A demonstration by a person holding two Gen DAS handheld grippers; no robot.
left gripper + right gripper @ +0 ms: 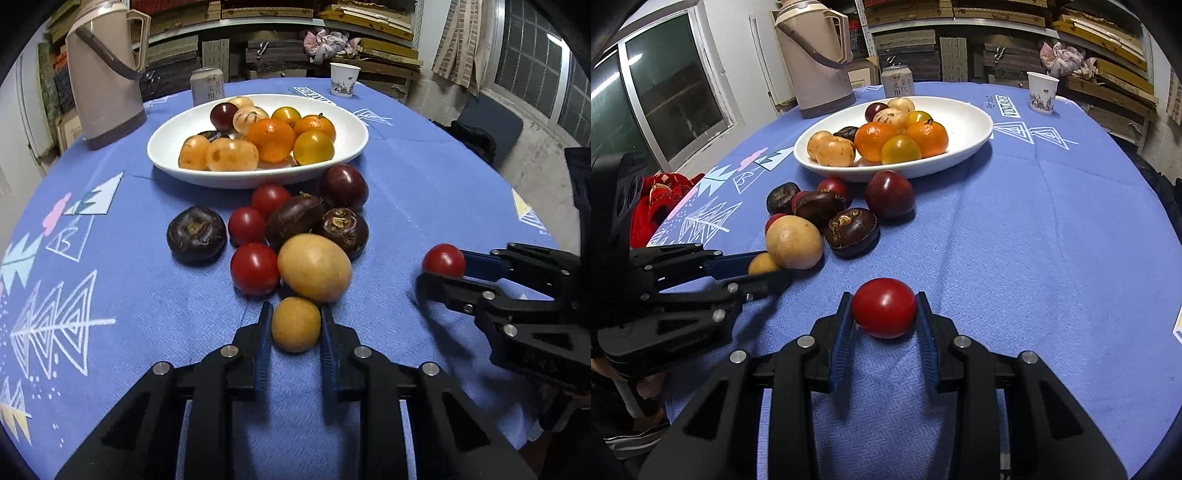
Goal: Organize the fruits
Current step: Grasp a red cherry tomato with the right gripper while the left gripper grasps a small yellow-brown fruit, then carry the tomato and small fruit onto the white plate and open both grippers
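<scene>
The white bowl (354, 122) sits on the blue tablecloth (424, 192) toward the far side of the table. It holds two mandarins (271, 138), two yellow tomatoes (314, 147), several pale tan fruits (231, 154), one dark plum and a dark water chestnut half hidden among them. Its right portion is bare.

Just in front of the bowl lies a loose cluster: a dark red plum (344, 185), three red tomatoes (254, 273), three water chestnuts (196, 234) and a large tan fruit (314, 267), mostly touching one another.

The left gripper (296, 325) brackets a small yellow fruit (295, 324) at the near edge of that cluster. Its jaws are narrow and appear to touch both sides of the fruit, which rests against the large tan fruit.

The right gripper (884, 314) closes on a lone red tomato (884, 313) standing well apart to the right of the cluster, with both pads against it.

Behind the bowl stand a beige thermos (105, 77), a drink can (207, 86) and a paper cup (343, 79), all near the far table edge. Open cloth extends right of the cluster and bowl to the table's right edge.
</scene>
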